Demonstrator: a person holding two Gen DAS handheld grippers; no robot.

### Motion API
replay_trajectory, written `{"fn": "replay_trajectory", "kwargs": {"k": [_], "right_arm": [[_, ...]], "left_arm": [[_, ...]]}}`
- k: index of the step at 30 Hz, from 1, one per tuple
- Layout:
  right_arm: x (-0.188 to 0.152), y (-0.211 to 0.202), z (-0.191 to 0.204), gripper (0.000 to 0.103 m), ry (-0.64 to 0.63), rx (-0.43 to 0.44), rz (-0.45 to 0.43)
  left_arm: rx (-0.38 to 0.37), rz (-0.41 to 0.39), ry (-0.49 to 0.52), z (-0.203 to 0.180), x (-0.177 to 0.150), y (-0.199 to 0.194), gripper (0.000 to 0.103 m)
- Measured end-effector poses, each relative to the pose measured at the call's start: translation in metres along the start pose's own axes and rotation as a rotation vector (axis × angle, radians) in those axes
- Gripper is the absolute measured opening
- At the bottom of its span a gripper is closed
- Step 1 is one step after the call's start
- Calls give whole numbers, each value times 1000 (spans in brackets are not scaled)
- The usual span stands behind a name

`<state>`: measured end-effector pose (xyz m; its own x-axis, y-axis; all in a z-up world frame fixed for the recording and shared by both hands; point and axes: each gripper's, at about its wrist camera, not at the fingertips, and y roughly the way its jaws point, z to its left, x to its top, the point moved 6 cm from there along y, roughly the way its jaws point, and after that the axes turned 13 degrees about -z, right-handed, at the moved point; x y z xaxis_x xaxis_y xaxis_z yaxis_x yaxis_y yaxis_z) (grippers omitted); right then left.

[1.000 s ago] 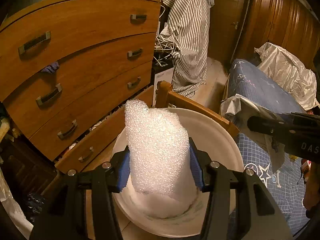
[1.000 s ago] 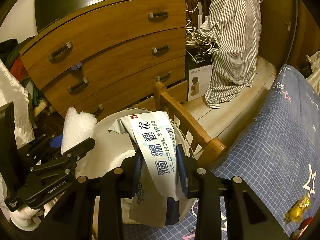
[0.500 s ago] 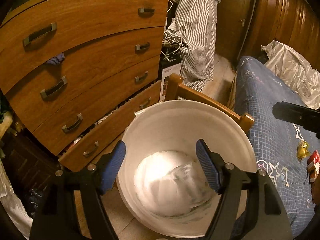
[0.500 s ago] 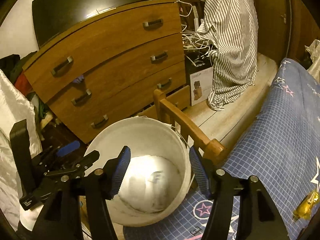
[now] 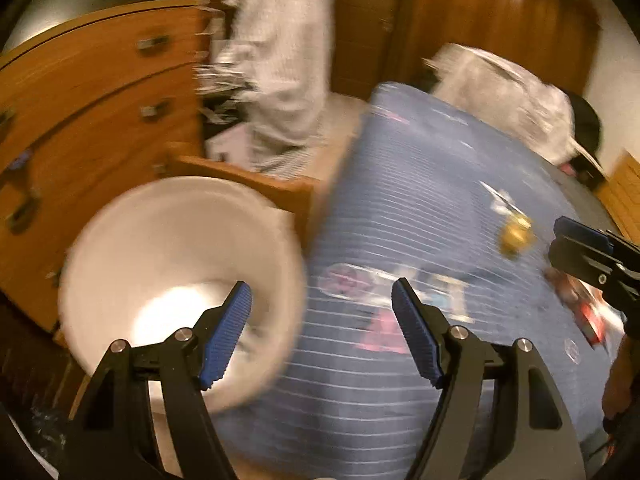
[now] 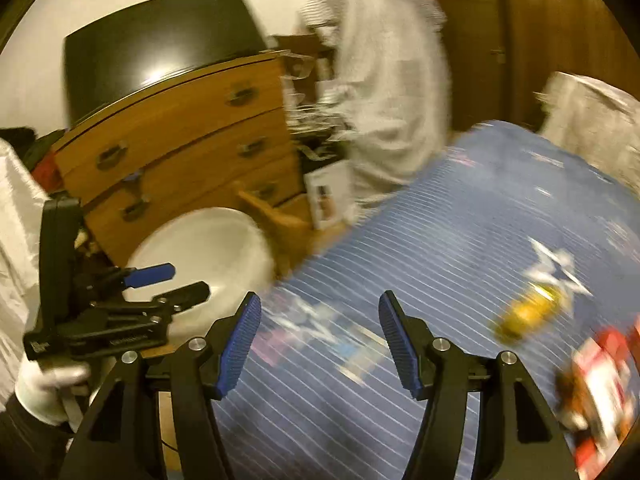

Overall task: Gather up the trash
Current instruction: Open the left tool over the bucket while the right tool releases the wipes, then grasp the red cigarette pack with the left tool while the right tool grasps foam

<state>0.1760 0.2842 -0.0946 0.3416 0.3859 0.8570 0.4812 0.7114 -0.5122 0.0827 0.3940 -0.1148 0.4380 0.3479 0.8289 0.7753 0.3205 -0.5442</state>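
On the blue bedspread point(image 6: 460, 240), toward its right side, lie the pieces of trash left to collect: a small yellow wrapper point(image 6: 528, 312) and, just beyond it near the edge of view, a red and white packet point(image 6: 600, 384). Both are blurred, so their exact make is hard to tell. They look light, thin and crinkly, likely to slide on the cloth or crumple under pressure; a pinch across the middle or on a raised edge seems the safest hold. The right gripper point(image 6: 320, 336) hangs over the bedspread with its jaws apart and nothing between them. The left gripper point(image 5: 322, 332) is likewise spread and empty, straddling the edge where bedspread meets the white bucket point(image 5: 120, 232), whose pale bottom holds something too blurred to make out. Behind the bucket stand a wooden chair back point(image 5: 256, 184) and a chest of drawers point(image 5: 100, 92); a striped shirt point(image 6: 392, 92) hangs beyond.
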Motion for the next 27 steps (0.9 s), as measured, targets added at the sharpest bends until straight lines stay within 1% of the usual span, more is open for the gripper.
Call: {"fn": "replay_trajectory", "kwargs": {"k": [3, 4, 5, 8, 11, 13, 14, 16, 17, 19, 22, 23, 24, 25, 26, 27], "right_arm": [[-30, -50, -72, 63, 48, -98, 4], [-39, -62, -91, 63, 59, -125, 7], [-52, -82, -122, 63, 80, -177, 9], [-86, -127, -191, 63, 123, -291, 12], [-126, -187, -275, 63, 203, -438, 0], [-148, -215, -316, 63, 255, -502, -9], [-159, -227, -336, 63, 284, -520, -10], [-175, -234, -353, 63, 299, -520, 9], [-186, -233, -360, 63, 303, -499, 32], [-201, -225, -361, 64, 285, -461, 75], [-214, -206, -353, 64, 240, -442, 112], [-216, -203, -353, 59, 248, -425, 107], [-212, -197, -345, 55, 258, -418, 104], [-211, -196, -340, 45, 261, -408, 98], [-209, -194, -331, 39, 255, -377, 98], [-209, -190, -320, 37, 251, -357, 114]], "left_arm": [[-90, 40, 45, -59, -16, 13, 70], [-117, 55, 61, -77, -23, 17, 70], [-141, 68, 77, -95, -28, 20, 70], [-207, 106, 122, -146, -48, 27, 70], [-242, 128, 147, -173, -58, 30, 70], [-262, 142, 158, -190, -65, 33, 70], [-274, 152, 158, -197, -68, 35, 70], [-290, 163, 151, -208, -73, 33, 70], [-296, 167, 147, -212, -75, 31, 70], [-303, 177, 148, -220, -79, 32, 70], [-322, 189, 151, -228, -85, 29, 70], [-324, 192, 152, -230, -87, 27, 70], [-325, 195, 158, -232, -90, 26, 70], [-325, 196, 160, -232, -91, 26, 70], [-325, 199, 160, -231, -92, 25, 70], [-322, 202, 158, -231, -93, 26, 70]]}}
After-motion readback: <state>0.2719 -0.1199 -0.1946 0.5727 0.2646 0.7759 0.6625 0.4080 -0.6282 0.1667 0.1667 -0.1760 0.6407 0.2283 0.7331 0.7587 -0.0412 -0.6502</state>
